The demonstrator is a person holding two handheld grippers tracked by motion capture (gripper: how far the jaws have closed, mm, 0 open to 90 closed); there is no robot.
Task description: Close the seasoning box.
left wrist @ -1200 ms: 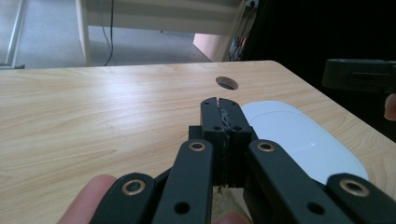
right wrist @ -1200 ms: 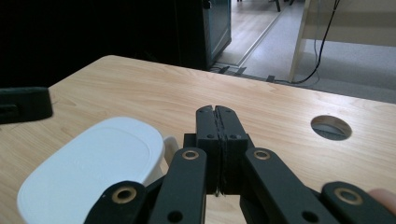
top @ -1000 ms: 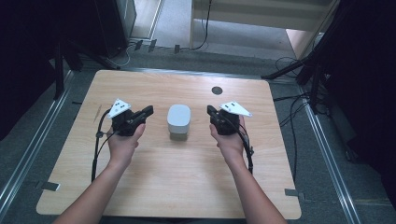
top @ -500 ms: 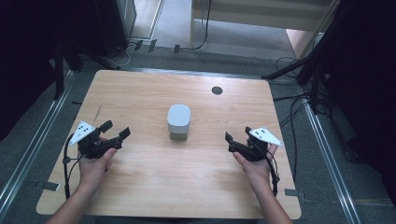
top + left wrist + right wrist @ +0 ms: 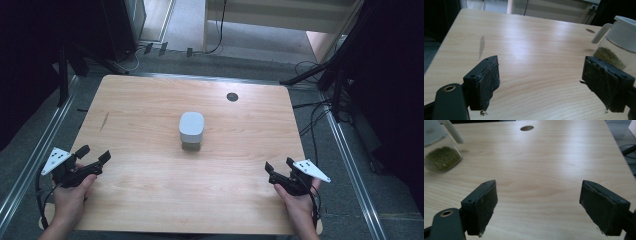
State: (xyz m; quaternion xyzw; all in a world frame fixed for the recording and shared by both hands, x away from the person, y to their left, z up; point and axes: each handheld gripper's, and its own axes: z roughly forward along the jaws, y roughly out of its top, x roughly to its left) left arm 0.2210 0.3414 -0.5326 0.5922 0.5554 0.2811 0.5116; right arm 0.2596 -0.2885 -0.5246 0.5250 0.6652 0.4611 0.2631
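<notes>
High view
Table: a light wooden table with rounded corners, set on a grey floor with metal rails along both sides.
Container: a clear container with a white lid stands upright near the table's middle, slightly toward the far side.
Hole: a small dark round hole sits in the far right part of the tabletop.
Left gripper: the left gripper is held at the near left corner, well apart from the container, jaws spread and empty.
Right gripper: the right gripper is held at the near right corner, also well apart from the container, jaws spread and empty.
Cables: black cables lie on the floor right of the table.

Left gripper view
Jaws: the two black padded jaws stand wide apart with bare wood between them.
Container: it shows at the far right, with a white lid, a white handle and greenish grains inside.
Mark: a dark streak lies on the wood at the far left.

Right gripper view
Jaws: released, wide apart, holding nothing.
Container: at the far left, clear-walled with green grains at the bottom.
Hole: at the far edge, near centre.
</notes>
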